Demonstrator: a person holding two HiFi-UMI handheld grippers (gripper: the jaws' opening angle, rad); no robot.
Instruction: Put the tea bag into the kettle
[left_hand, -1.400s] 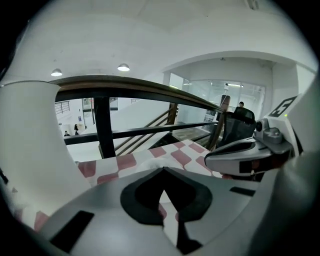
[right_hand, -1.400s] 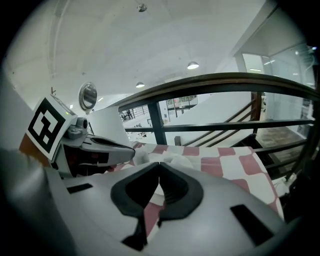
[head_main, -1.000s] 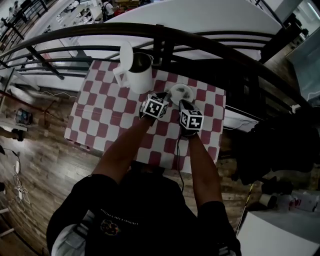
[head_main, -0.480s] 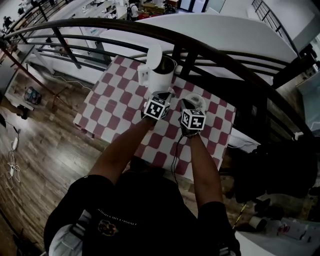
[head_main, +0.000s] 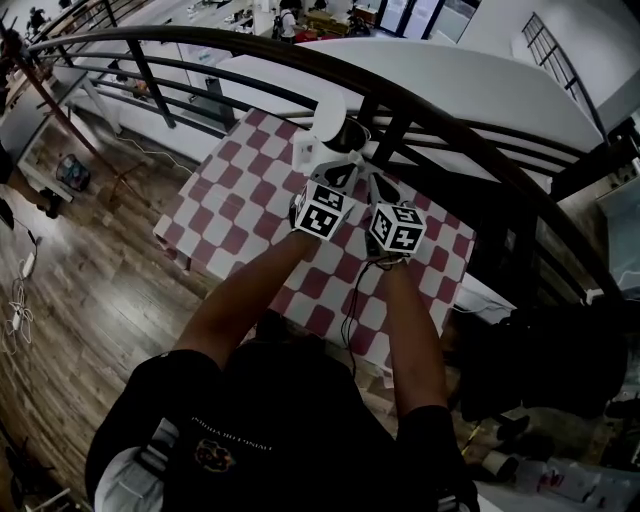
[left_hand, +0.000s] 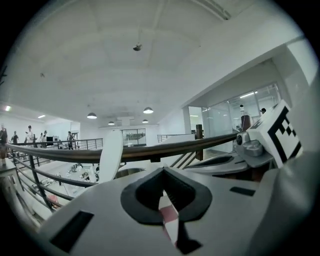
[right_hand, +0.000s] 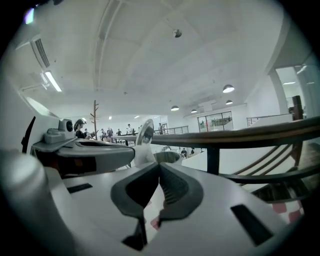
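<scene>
Your two grippers hang side by side over the checked counter (head_main: 235, 205). The white kettle (head_main: 338, 128) stands at 12 o'clock from them by the far edge, with its lid (head_main: 330, 105) tipped up. The left gripper (left_hand: 161, 172) has its jaws pressed together. The right gripper (right_hand: 159, 166) jaws also meet at the tips, with nothing discernibly pinched. The tea bag appears in no view. Expect it to be light, limp and easily torn, so take it by the tag or top fold. The kettle's interior is dark and its contents cannot be told.
</scene>
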